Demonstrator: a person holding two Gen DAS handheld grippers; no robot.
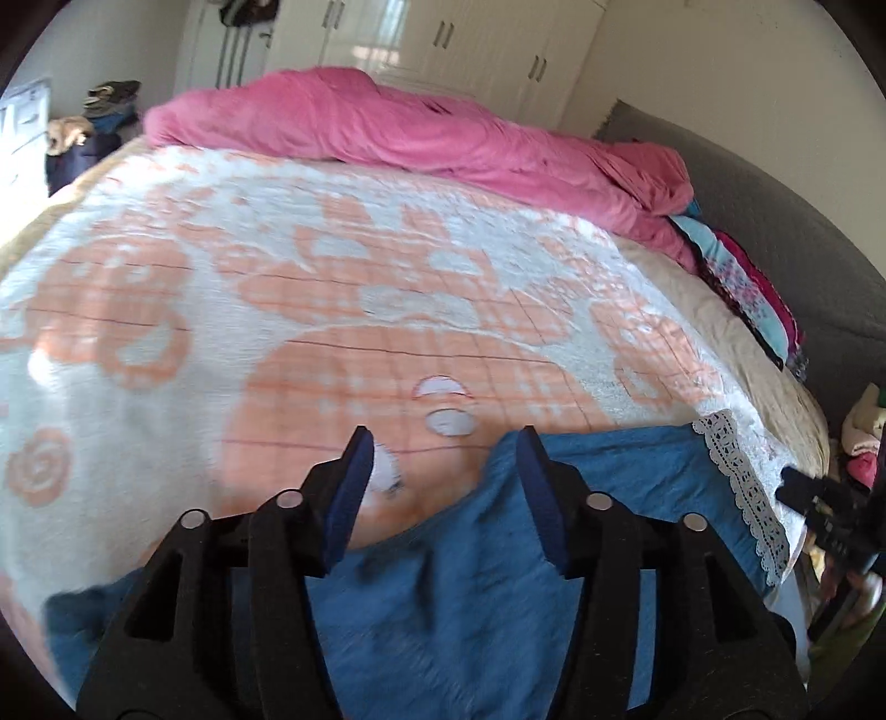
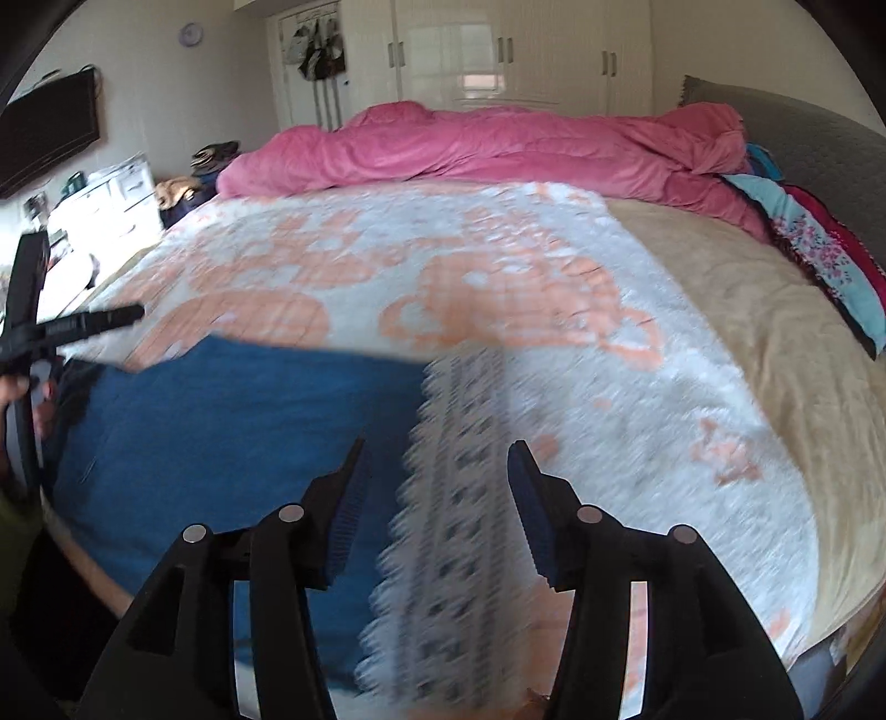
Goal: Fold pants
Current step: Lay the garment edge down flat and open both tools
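Judging the blue pants (image 1: 470,581) soft and limp, we are hovering both released grippers, left gripper (image 1: 443,487) and right gripper (image 2: 437,498), over them, favouring the lace hem (image 2: 443,526) for a grasp.

A: Any lettering that can be read in either wrist view?

B: None. The black handheld bar (image 2: 83,323) at far left in the right wrist view carries a faint pale mark along its side, too blurred to make out.

A: The white boxes (image 2: 119,191) by the far left wall?

B: Dark print or lines on their faces, too small to read. The same boxes (image 1: 22,119) at the left edge of the left wrist view, likewise illegible.

A: The round thing (image 2: 191,34) high on the far wall?

B: Pale disc, perhaps a clock; no numerals can be made out.
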